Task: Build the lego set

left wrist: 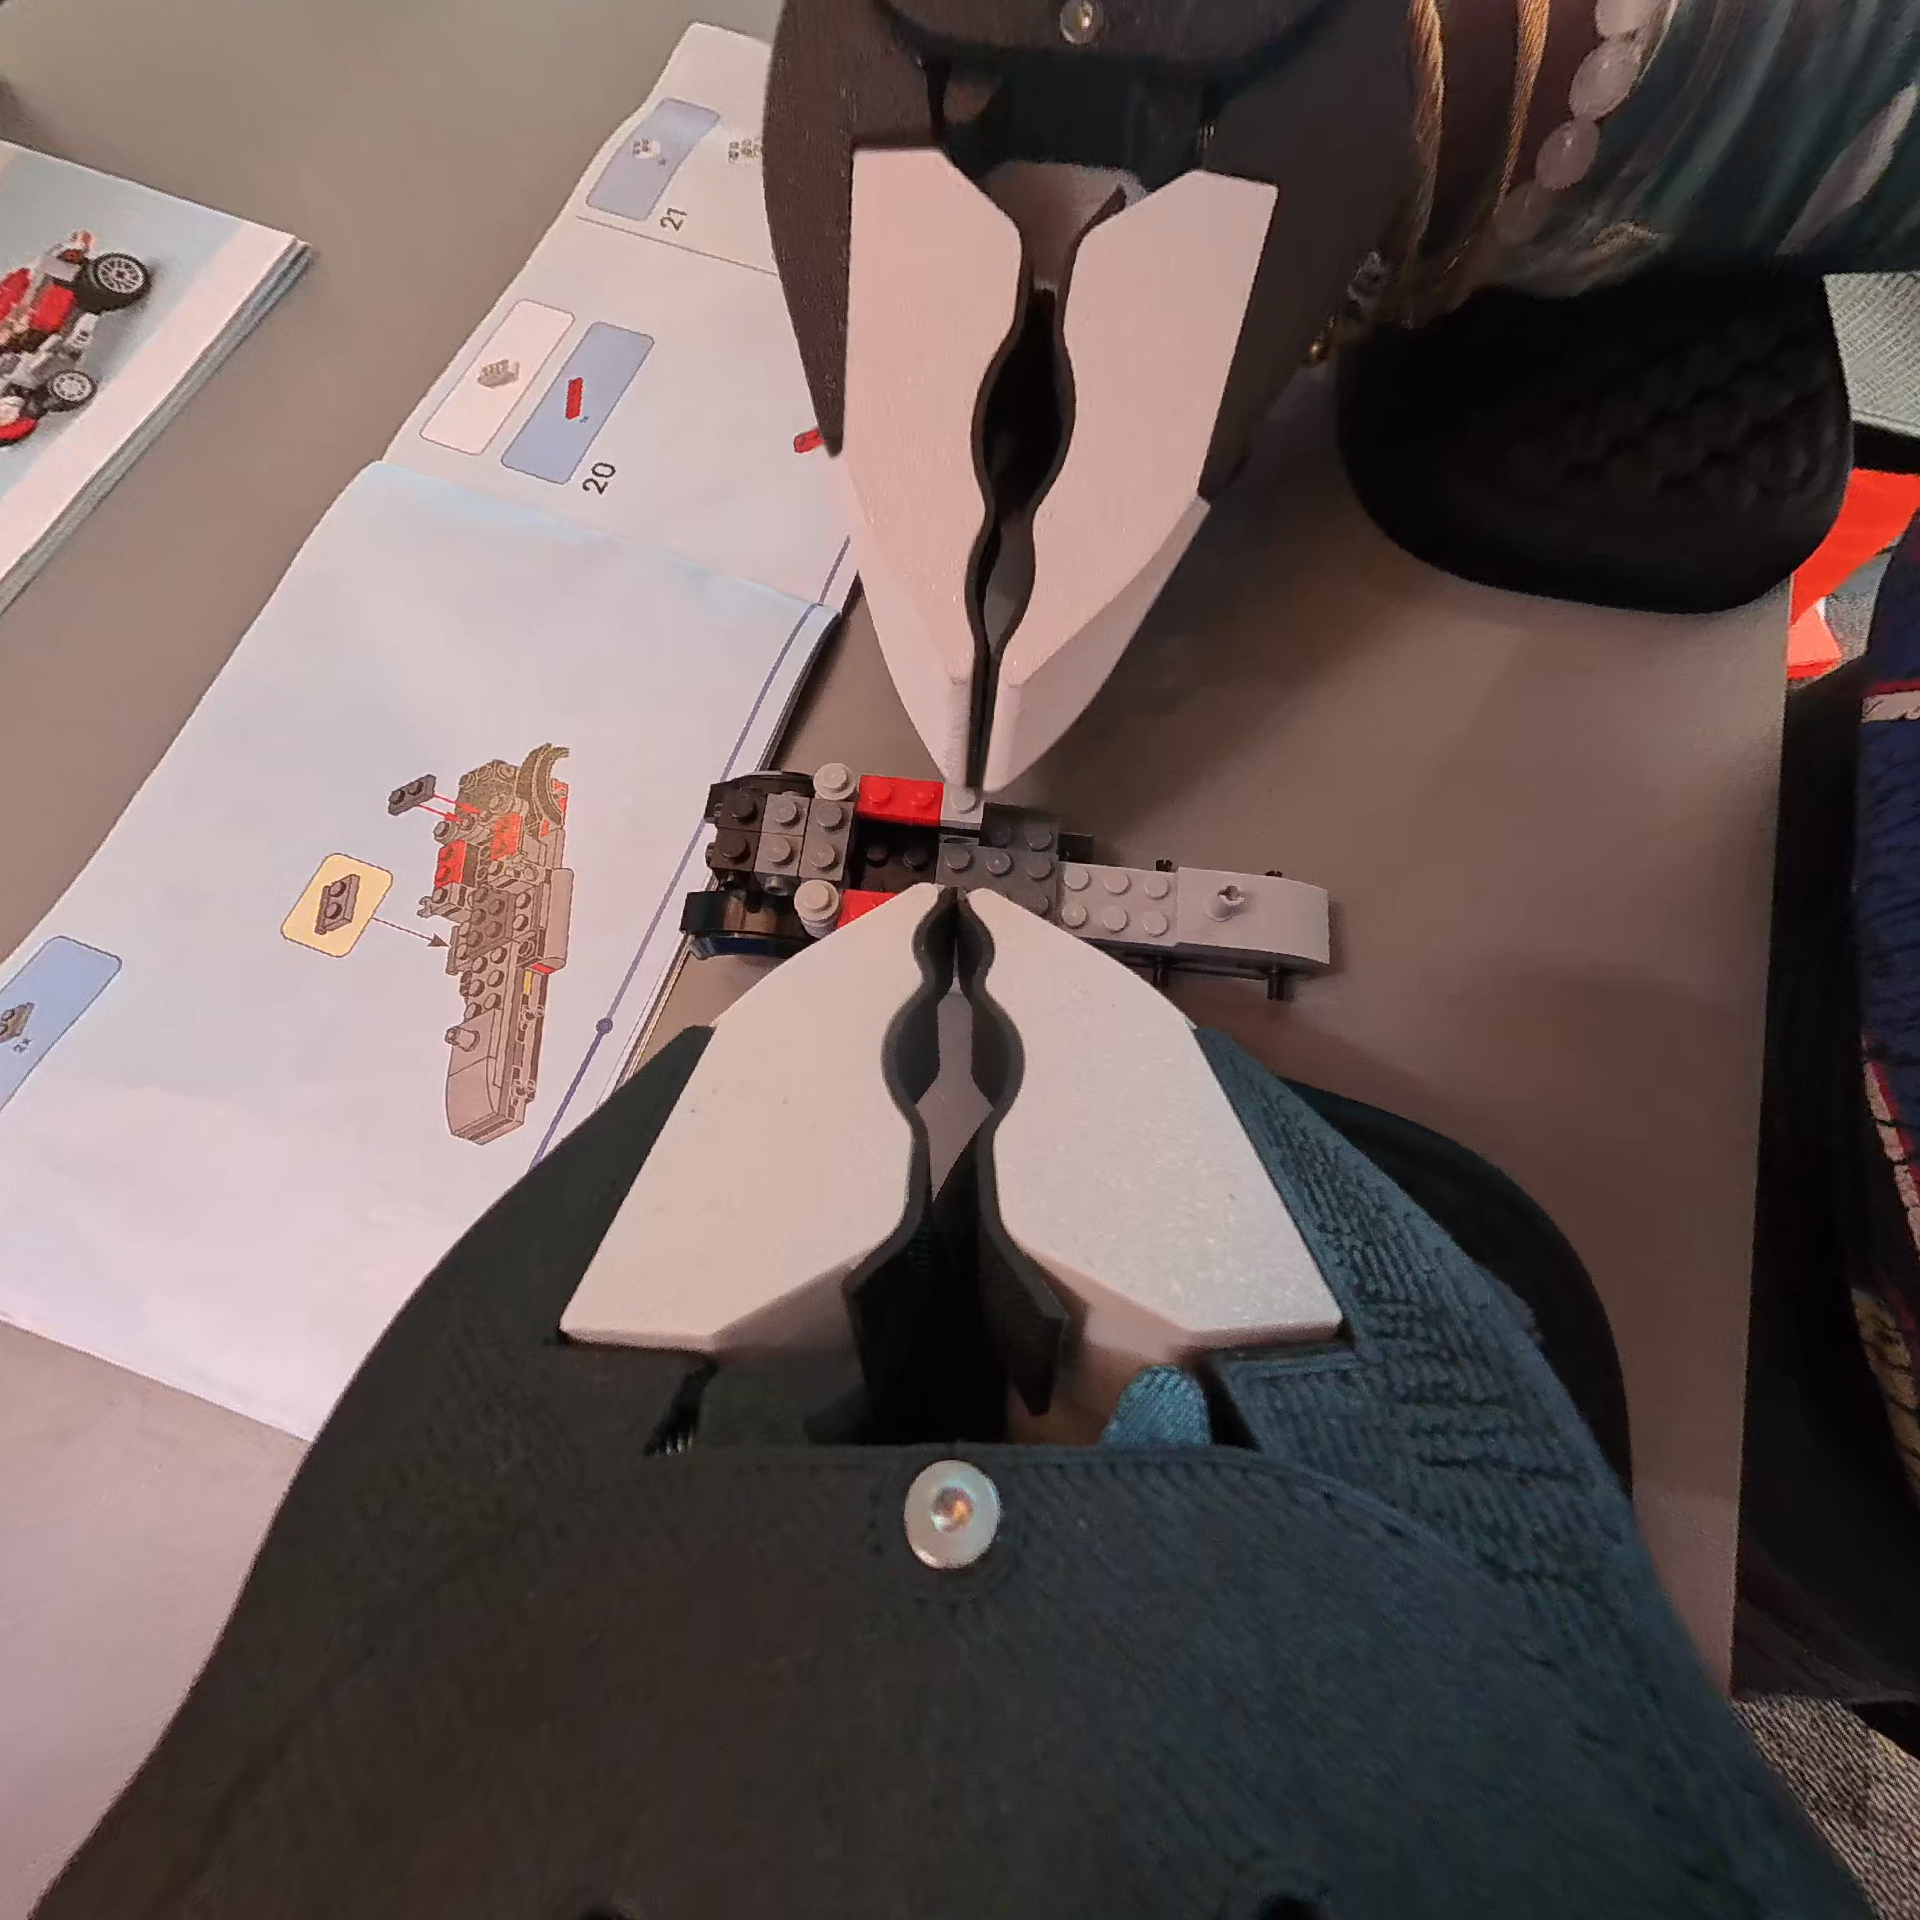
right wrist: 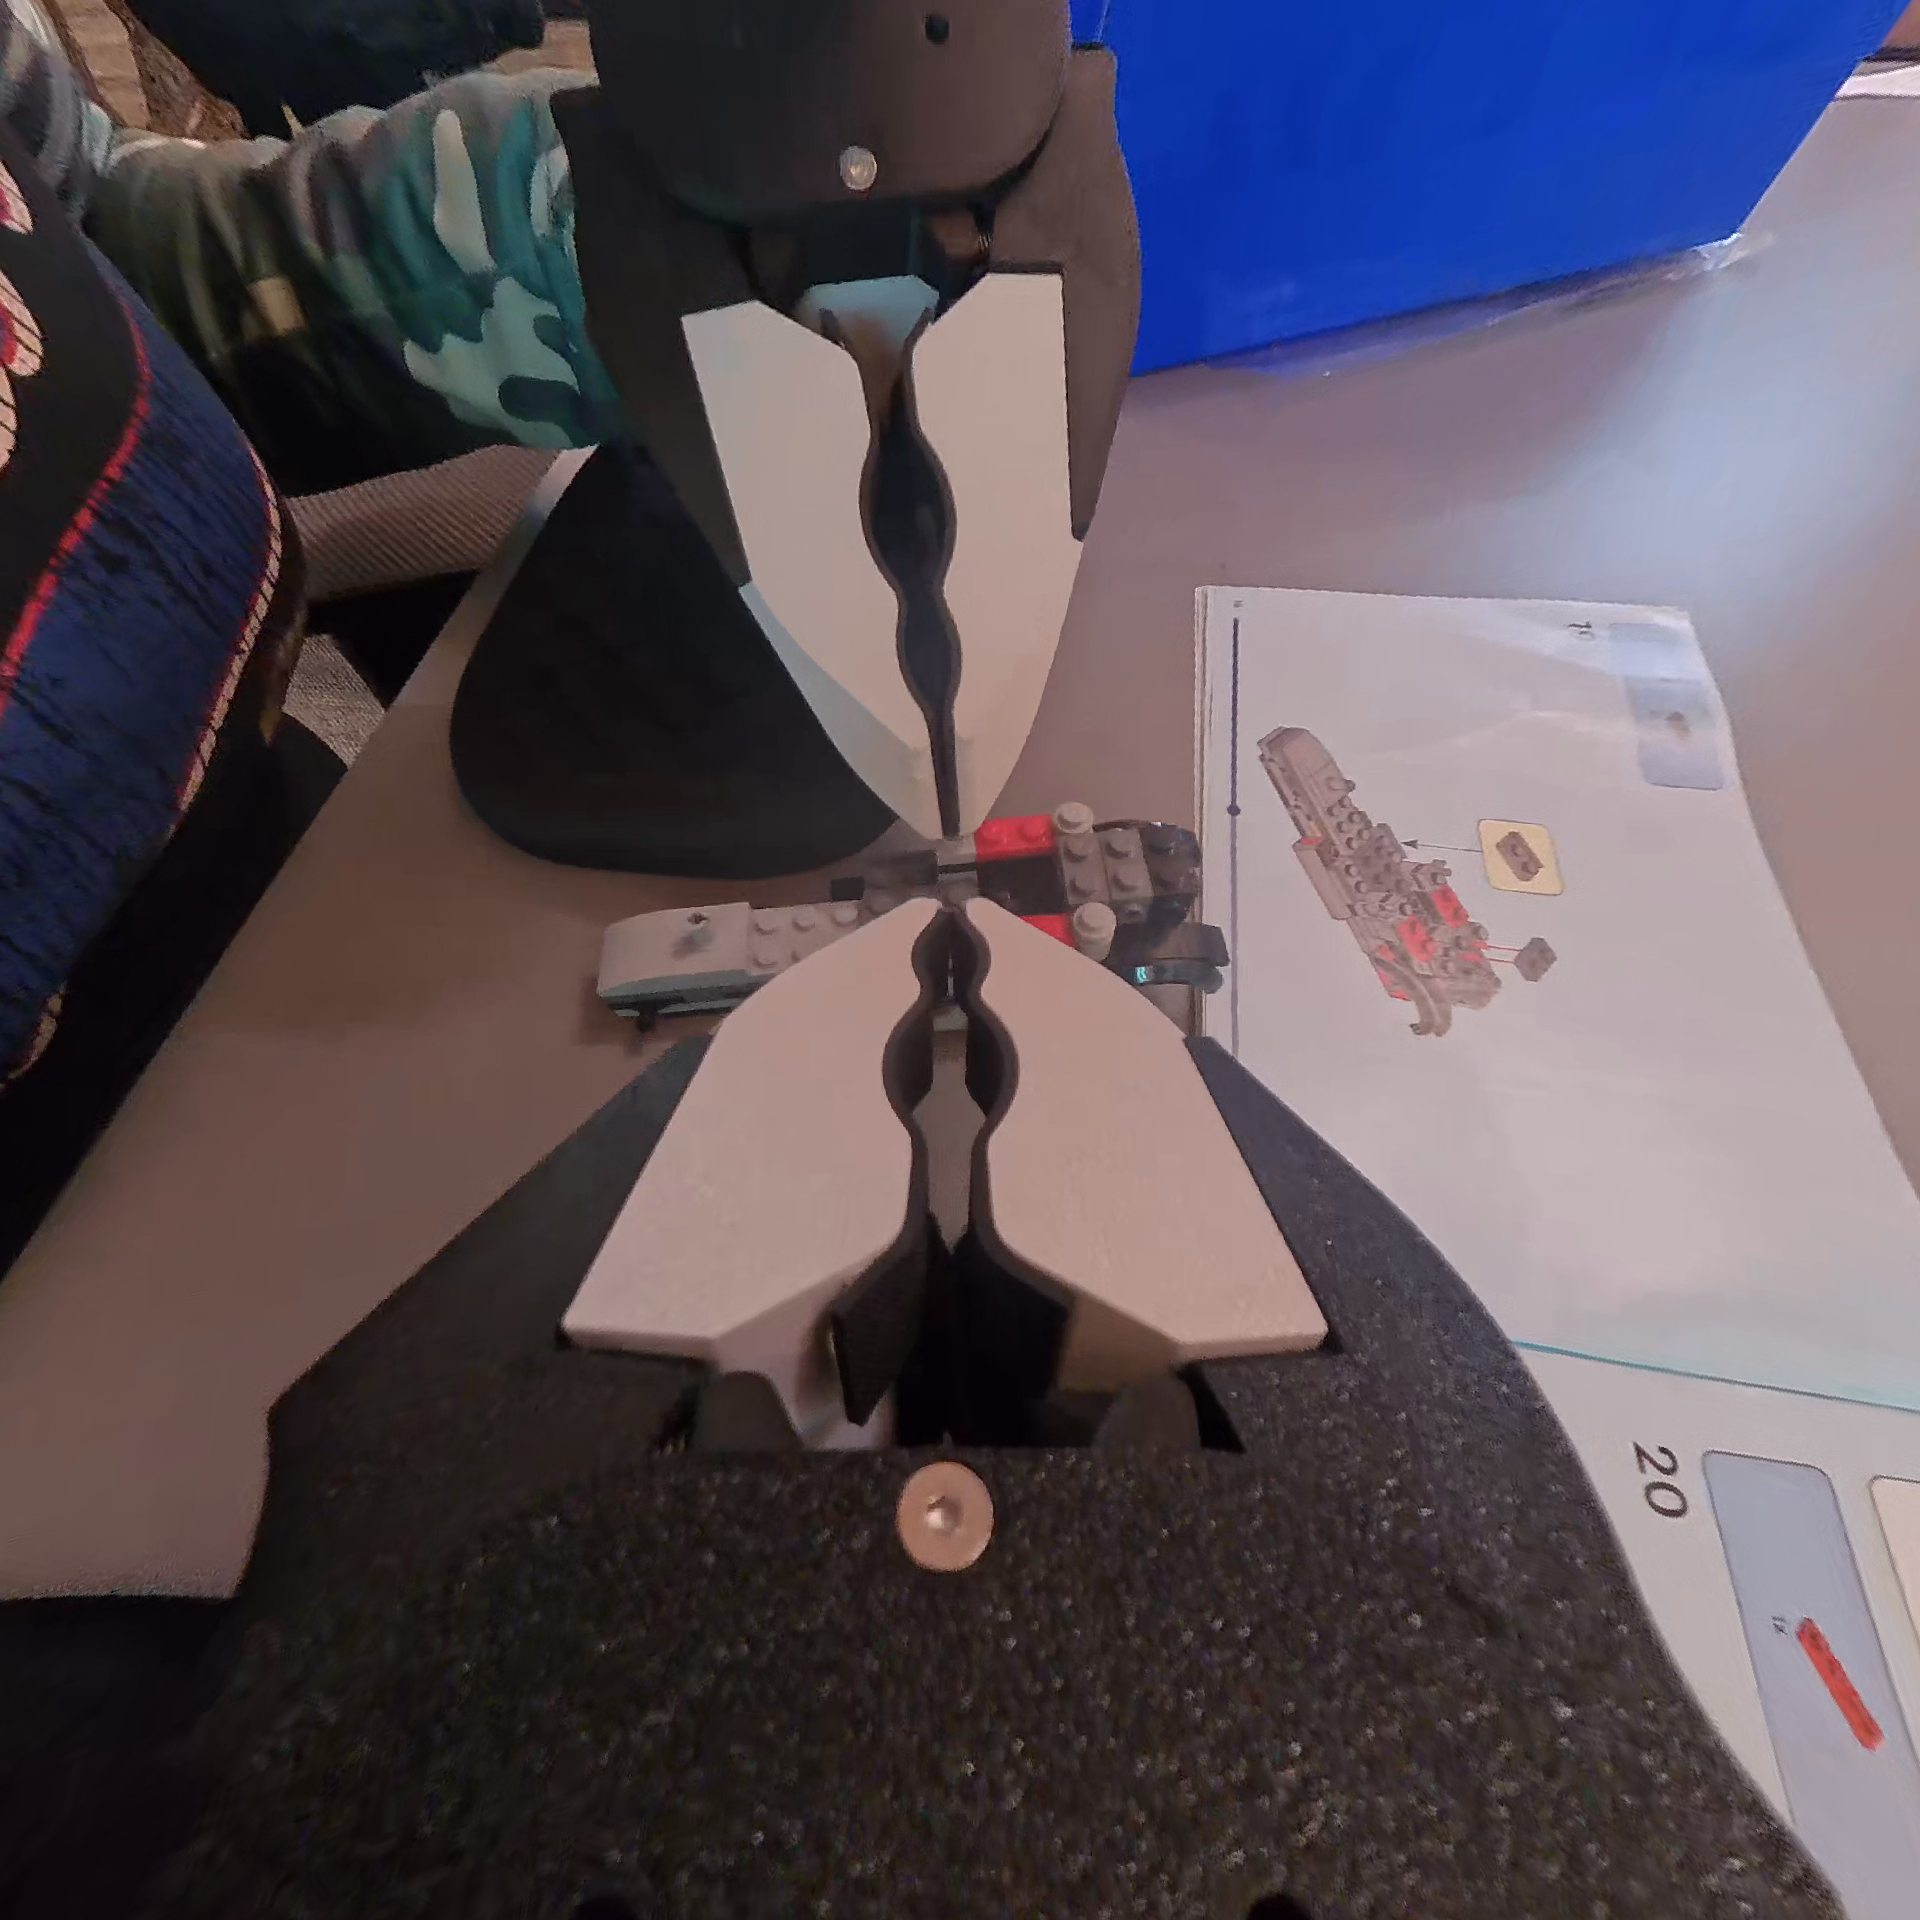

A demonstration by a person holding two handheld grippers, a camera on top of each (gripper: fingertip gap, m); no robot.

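Note:
A part-built lego model [left wrist: 1122, 894] of grey, black and red bricks lies flat on the grey table [left wrist: 1403, 1039]; it also shows in the right wrist view [right wrist: 1101, 883]. My left gripper [left wrist: 954, 902] is shut, its tips touching the model's near side by a red piece. My right gripper [left wrist: 977, 784] comes from the far side, shut, its tips resting on a small light grey plate [left wrist: 961, 812] on the model's far row. In the right wrist view my right gripper [right wrist: 951, 912] meets the model's near edge and the left gripper [right wrist: 948, 821] faces it tip to tip.
An open instruction booklet [left wrist: 364, 831] lies left of the model, touching its black end; it also shows in the right wrist view [right wrist: 1558, 987]. A second booklet [left wrist: 104, 343] lies far left. A blue box [right wrist: 1455, 156] stands behind. The table edge [left wrist: 1766, 935] runs close on the right. My two grippers' fingertips are within a few centimetres of each other.

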